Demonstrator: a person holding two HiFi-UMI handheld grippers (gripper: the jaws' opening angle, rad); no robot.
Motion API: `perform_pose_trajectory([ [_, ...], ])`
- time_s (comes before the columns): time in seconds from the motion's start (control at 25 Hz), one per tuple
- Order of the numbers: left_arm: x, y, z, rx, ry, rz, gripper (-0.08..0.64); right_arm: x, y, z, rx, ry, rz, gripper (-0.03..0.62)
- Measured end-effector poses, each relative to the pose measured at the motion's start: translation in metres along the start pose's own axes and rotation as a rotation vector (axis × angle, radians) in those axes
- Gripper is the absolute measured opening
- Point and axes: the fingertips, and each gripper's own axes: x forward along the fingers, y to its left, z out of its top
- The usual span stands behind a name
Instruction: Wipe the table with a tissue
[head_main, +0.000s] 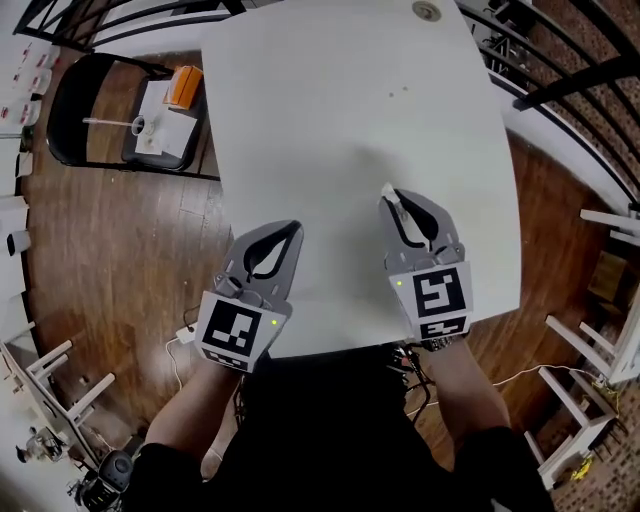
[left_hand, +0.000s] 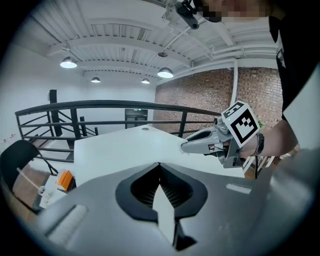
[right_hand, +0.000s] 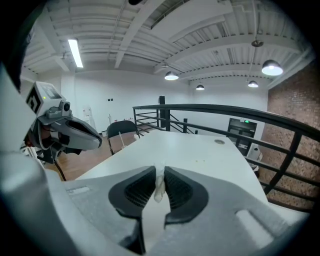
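Note:
The white table (head_main: 330, 110) fills the middle of the head view. My right gripper (head_main: 388, 194) hovers over its near right part, shut on a small white tissue (right_hand: 159, 189) pinched between the ribbed pads. A bit of the tissue (head_main: 400, 209) shows at the jaw tips. My left gripper (head_main: 294, 229) is beside it over the near left part of the table, its jaws shut with nothing between them. The left gripper view shows the right gripper (left_hand: 186, 146) held just above the tabletop. A few small spots (head_main: 398, 95) mark the far part of the table.
A round cable port (head_main: 426, 11) sits at the table's far edge. A black chair (head_main: 75, 110) at the left carries papers and an orange object (head_main: 185, 84). A black railing (head_main: 560, 70) runs behind and to the right. Wooden floor with cables surrounds the table.

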Motion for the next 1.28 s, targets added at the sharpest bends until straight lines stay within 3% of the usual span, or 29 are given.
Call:
perform_pose_trajectory([
  [0.24, -0.036, -0.020, 0.006, 0.012, -0.020, 0.039, 0.011, -0.039, 0.013, 0.002, -0.008, -0.016, 0.011, 0.041],
  [1.28, -0.187, -0.113, -0.021, 0.067, -0.206, 0.021, 0.011, -0.203, 0.119, 0.003, -0.100, -0.120, -0.112, 0.041],
])
